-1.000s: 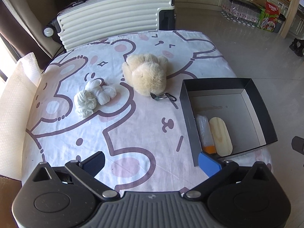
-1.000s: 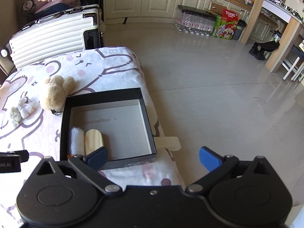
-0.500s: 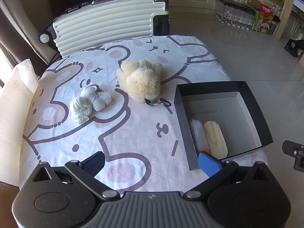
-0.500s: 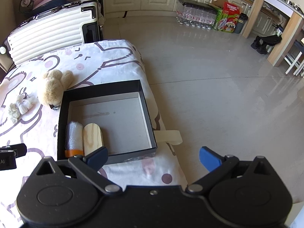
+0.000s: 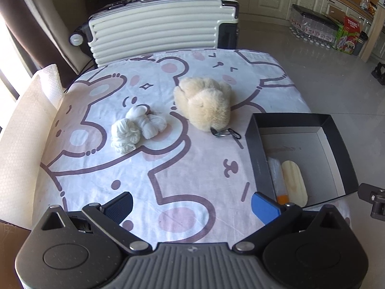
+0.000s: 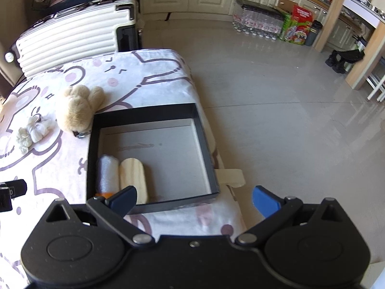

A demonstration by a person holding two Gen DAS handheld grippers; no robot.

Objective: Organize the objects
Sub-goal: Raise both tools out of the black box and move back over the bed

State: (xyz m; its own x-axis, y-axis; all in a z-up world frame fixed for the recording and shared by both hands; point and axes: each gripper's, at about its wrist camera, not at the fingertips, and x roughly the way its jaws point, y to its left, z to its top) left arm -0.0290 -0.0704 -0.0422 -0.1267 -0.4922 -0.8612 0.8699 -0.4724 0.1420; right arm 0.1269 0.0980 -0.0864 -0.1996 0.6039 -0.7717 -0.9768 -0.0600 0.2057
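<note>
A black open box (image 5: 255,144) (image 6: 204,144) sits on the right of the table. In it lie a wrapped roll with an orange end (image 5: 276,175) (image 6: 108,173) and a pale wooden oval piece (image 5: 294,180) (image 6: 133,175). A cream plush toy with a key clip (image 5: 204,106) (image 6: 77,110) lies left of the box. White rolled socks (image 5: 137,127) (image 6: 35,130) lie further left. My left gripper (image 5: 192,204) is open and empty above the near table edge. My right gripper (image 6: 195,198) is open and empty above the box's near edge.
The table has a bear-print cloth (image 5: 120,168). A cream hard-shell suitcase (image 5: 156,29) (image 6: 72,38) stands behind it. A white padded sheet (image 5: 24,125) lies along the left. Tiled floor (image 6: 288,120) lies to the right, with bottled water and cartons (image 6: 276,24) by the cabinets.
Both grippers have pulled back and up a little from the table, so objects look smaller and further off. Nothing on the table has moved. Both grippers stay open.
</note>
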